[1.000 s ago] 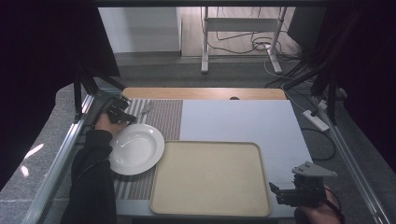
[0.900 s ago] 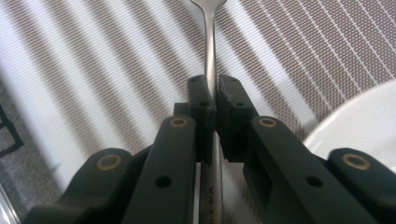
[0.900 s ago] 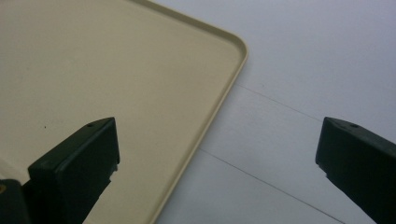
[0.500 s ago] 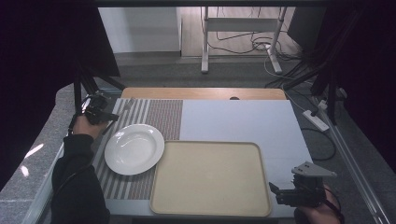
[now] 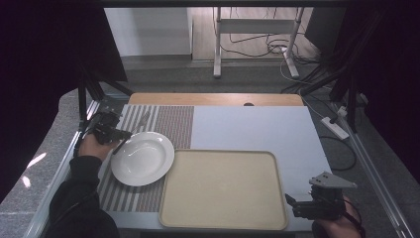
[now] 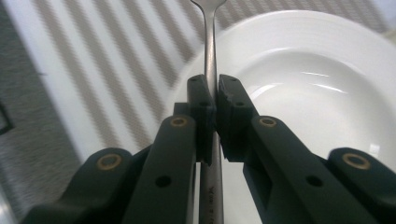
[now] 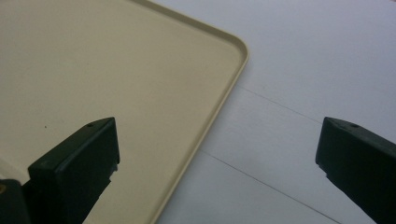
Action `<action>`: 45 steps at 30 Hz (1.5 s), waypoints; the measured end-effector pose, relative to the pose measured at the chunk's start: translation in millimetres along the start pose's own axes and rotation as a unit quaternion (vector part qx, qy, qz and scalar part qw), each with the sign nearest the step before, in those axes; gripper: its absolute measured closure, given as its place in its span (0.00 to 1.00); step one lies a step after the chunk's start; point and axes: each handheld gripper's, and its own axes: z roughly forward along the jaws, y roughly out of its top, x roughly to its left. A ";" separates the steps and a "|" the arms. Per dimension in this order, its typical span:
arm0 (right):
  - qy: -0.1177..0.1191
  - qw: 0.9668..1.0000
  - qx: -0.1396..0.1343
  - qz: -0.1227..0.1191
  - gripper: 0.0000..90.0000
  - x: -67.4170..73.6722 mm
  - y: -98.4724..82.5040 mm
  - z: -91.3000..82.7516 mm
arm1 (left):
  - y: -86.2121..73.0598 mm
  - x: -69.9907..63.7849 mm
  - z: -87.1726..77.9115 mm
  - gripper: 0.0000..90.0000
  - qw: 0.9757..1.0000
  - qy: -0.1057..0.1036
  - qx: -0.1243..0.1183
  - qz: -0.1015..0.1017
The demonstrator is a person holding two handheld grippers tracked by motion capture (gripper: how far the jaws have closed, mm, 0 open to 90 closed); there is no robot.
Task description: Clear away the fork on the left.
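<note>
Left gripper view shows left tongs [image 6: 212, 100] clamping a fork [image 6: 210, 42] above the plate [image 6: 299, 74]; right tongs [image 7: 219, 154] gape.

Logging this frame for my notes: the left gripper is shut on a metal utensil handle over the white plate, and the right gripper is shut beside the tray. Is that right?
Not quite. The right gripper is open: the right gripper view shows its jaws wide apart beside the tray. The left gripper is indeed shut on the metal utensil handle over the white plate.

My left gripper [image 6: 212, 100] has matte black jaws with brass-coloured rivets; my right gripper [image 5: 289, 201] carries a grey three-cornered plate; a dark sleeve [image 5: 79, 196] covers my left forearm
</note>
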 end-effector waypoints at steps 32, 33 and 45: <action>-0.003 1.000 0.003 -0.012 0.00 2.6 0.1 0.3 | -43.4 -119.0 -13.2 0.93 0.997 -0.062 -0.030 0.032; -0.003 1.000 0.003 -0.012 0.00 2.6 0.1 0.3 | -43.6 -122.7 -12.8 0.93 0.997 -0.061 -0.029 0.034; -0.003 1.000 0.005 -0.015 0.00 3.3 0.3 0.7 | -38.7 -176.4 2.5 0.93 0.993 -0.099 -0.011 0.070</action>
